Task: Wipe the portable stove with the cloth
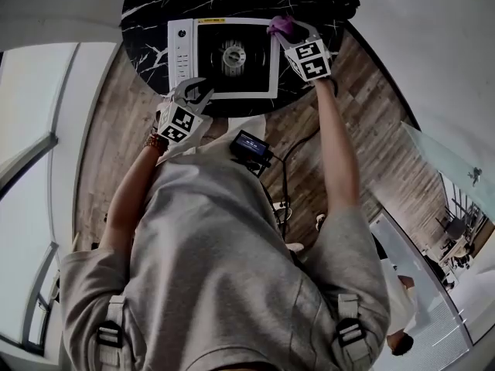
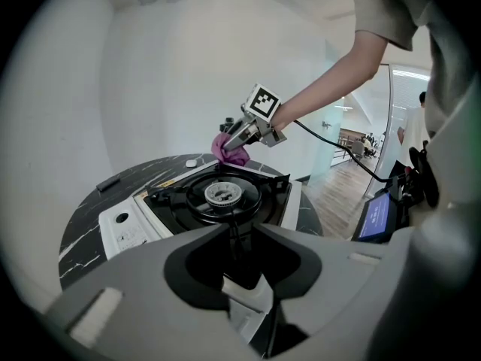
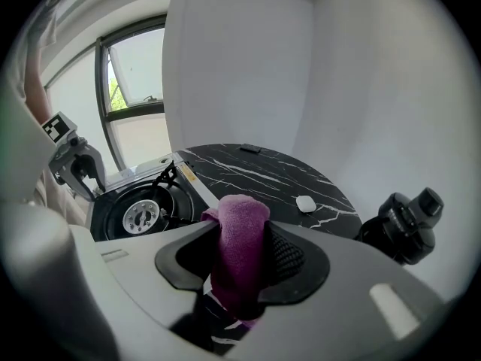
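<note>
I'm pinching the cloth (image 3: 240, 235) tight between my right gripper's (image 1: 290, 31) jaws, holding it just over the stove's (image 1: 184, 52) far right corner. My left gripper (image 1: 193, 93) is hovering part-open and empty at the near edge.

Bright, office-like room with open workspace beyond.
A round black marble-patterned table (image 1: 147, 22) stands on a brown wood-plank floor (image 1: 371, 122) between plain white walls (image 3: 240, 66), with a dark-framed window (image 3: 131, 74), a glass partition (image 1: 441, 161) and distant chairs (image 1: 455, 229) beyond it.

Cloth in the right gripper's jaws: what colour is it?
The cloth is plain purple, best seen in the right gripper view.
</note>
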